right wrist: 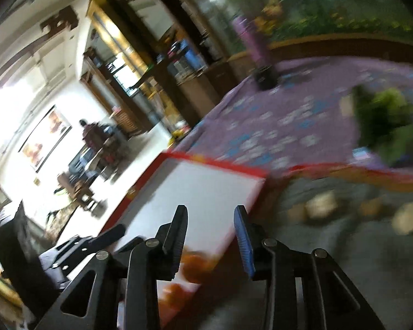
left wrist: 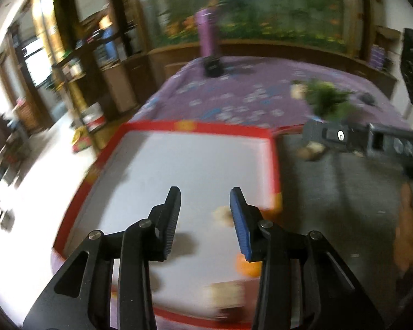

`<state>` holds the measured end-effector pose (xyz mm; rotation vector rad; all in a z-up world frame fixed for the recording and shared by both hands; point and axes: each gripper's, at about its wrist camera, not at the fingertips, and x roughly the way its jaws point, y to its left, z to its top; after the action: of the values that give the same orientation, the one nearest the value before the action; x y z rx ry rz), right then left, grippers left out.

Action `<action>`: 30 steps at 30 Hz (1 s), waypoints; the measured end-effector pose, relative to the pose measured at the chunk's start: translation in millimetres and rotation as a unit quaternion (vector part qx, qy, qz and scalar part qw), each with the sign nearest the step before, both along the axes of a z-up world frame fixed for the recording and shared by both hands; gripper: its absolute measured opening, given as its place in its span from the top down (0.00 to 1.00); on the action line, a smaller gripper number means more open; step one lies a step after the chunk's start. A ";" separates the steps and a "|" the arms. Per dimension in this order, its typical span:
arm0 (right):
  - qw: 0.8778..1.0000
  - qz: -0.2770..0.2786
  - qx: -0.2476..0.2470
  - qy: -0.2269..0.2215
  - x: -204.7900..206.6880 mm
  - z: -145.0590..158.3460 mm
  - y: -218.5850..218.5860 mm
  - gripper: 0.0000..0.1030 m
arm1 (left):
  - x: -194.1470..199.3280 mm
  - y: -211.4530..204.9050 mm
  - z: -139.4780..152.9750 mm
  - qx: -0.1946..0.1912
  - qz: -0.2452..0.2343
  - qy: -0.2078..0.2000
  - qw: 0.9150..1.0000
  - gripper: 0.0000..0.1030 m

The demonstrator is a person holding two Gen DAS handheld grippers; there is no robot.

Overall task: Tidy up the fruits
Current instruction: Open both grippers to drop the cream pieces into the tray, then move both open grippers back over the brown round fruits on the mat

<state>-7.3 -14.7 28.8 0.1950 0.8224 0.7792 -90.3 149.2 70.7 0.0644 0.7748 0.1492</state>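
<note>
The red-rimmed white tray (left wrist: 135, 134) is the landmark here; it sits on a table covered in a purple patterned cloth (left wrist: 234, 93), and to its right a grey mat (left wrist: 344, 192) covers the table. Both pictures are smeared by motion, so small things are hard to name.

Inside the tray, near its right-hand edge, lie the fruits: an orange round one (left wrist: 247, 266) close to the near right corner, which shows as an orange-brown smear (right wrist: 195, 264) in the right wrist view, and a pale lump (left wrist: 221, 214) a little farther in. A pale boxy thing (left wrist: 225, 291) lies by the tray's near edge; what it is I cannot tell. Off the tray, on the grey mat, lie several pale tan pieces (right wrist: 320, 205), well apart from the tray's contents.

The left gripper (left wrist: 205, 206) hangs over the tray with its jaws spread and nothing between them. The orange fruit lies below and to the right of its blue finger, the pale lump almost between the tips. The right gripper (right wrist: 210, 224) straddles the tray's right edge, jaws likewise apart and empty; the tan pieces lie ahead and to its right.

By my reading, the tan pieces on the mat fall to the right gripper, which is nearer them.
</note>
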 end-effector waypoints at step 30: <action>0.969 -0.217 0.063 0.101 47.0 -21.5 -252.4 0.67 | 146.6 -166.3 -47.8 0.043 -0.275 0.106 0.955 0.65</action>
<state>39.7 -267.0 7.3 0.5569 0.8804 0.4004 56.3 -17.1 22.9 0.3798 0.9369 -0.3594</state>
